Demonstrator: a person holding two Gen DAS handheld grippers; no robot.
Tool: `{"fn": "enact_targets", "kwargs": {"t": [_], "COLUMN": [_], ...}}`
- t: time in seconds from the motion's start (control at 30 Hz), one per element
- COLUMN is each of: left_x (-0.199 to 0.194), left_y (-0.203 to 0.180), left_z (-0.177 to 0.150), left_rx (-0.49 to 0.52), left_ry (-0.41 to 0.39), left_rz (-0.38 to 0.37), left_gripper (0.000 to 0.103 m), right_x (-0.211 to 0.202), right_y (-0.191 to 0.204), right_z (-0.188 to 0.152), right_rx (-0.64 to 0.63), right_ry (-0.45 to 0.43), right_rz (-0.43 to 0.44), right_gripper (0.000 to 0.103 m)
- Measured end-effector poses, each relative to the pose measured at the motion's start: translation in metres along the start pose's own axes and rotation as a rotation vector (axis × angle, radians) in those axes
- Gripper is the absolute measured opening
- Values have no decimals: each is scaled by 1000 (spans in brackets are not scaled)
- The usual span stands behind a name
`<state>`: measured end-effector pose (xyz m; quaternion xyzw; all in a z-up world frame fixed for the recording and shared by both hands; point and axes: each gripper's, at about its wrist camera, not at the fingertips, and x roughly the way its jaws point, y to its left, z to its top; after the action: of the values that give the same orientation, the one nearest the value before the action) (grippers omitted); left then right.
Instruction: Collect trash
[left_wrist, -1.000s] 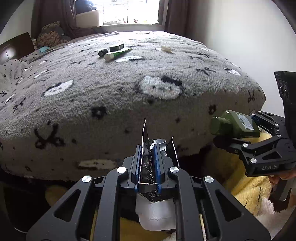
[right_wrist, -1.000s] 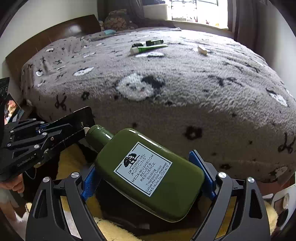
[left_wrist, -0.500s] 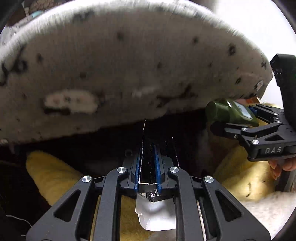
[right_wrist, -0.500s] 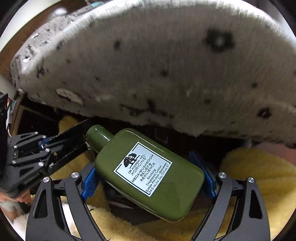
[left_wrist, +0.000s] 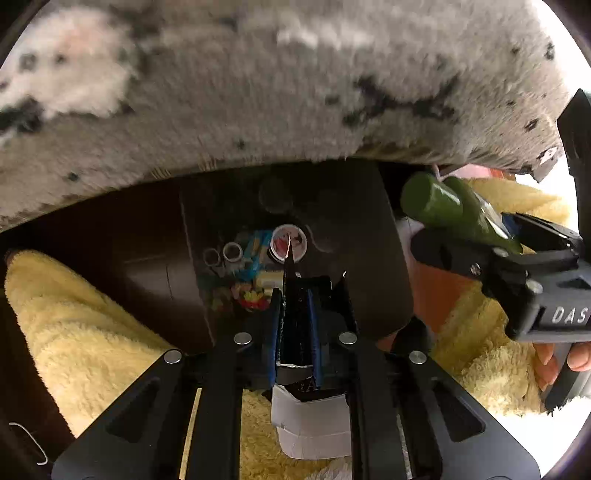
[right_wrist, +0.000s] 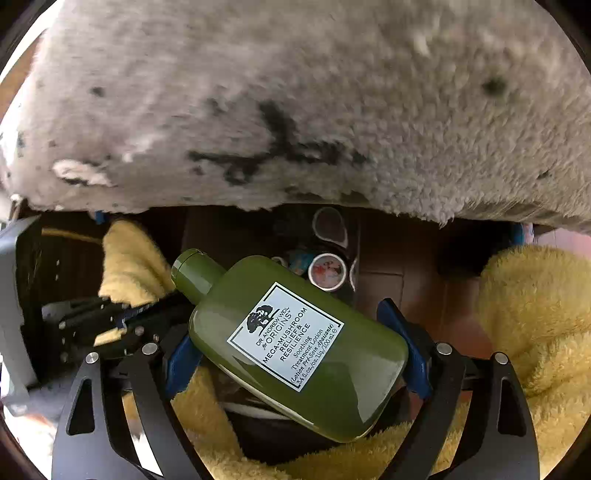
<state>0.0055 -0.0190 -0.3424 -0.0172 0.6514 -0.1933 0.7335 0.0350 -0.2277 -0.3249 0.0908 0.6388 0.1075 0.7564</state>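
Left wrist view: left gripper (left_wrist: 295, 325) points steeply down, fingers pressed together on a flat torn wrapper (left_wrist: 310, 424). The dark bin (left_wrist: 384, 258) with trash inside lies straight ahead below the tips, just under the bed (left_wrist: 258, 92) edge.

Right wrist view: right gripper (right_wrist: 295, 354) also tilted down, fingers spread wide around a green bottle (right_wrist: 295, 347), its long axis diagonal across them, cap up-left. Bin just beyond; left gripper looks nearer.

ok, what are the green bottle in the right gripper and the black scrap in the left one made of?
Green flat-sided lotion bottle: likely glossy plastic, possibly glass; sharp window reflections, printed white label. Thin black scrap with white torn edges: looks like coated card or laminated packaging film; it stands stiff between the pads.
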Motion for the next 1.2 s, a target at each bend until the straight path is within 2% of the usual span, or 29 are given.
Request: {"fn": "enact_targets", "kwargs": {"t": [0.13,0.3,0.37,0.43,0.47,0.53,0.67,0.83,0.93,1.1,1.2], "left_x": [13,16,15,12,10,2,-9,-31,-45,-67,-84], "left_y": [2,2,3,3,3,3,3,-3,-9,-18,-21], "left_z": [-6,-3,-2,-1,-1,0,0,0,-1,-4,-6], "left_rx": [8,5,2,-3,-7,-11,-14,13,28,51,69], "left_ry": [35,31,30,29,25,16,-8,-49,-78,-131,-172], "left_rz": [-3,-10,-11,-10,-8,-4,14,45,62,91,117], "left_gripper": [13,15,21,34,37,41,47,70,80,91,95], "right_x": [14,20,22,23,22,19,10,-8,-22,-40,-56], "right_y": [0,3,3,6,5,6,3,-1,-5,-4,-3], "right_z": [2,4,6,8,9,9,11,11,12,11,11], "right_rx": [21,12,3,-7,-10,-14,-5,6,6,-3,-21], "right_ry": [20,33,39,40,37,26,3,-42,-71,-118,-157], "right_rz": [0,7,12,14,14,13,15,19,21,14,1], "right_gripper": [89,89,89,90,96,99,99,99,99,99,99]}}
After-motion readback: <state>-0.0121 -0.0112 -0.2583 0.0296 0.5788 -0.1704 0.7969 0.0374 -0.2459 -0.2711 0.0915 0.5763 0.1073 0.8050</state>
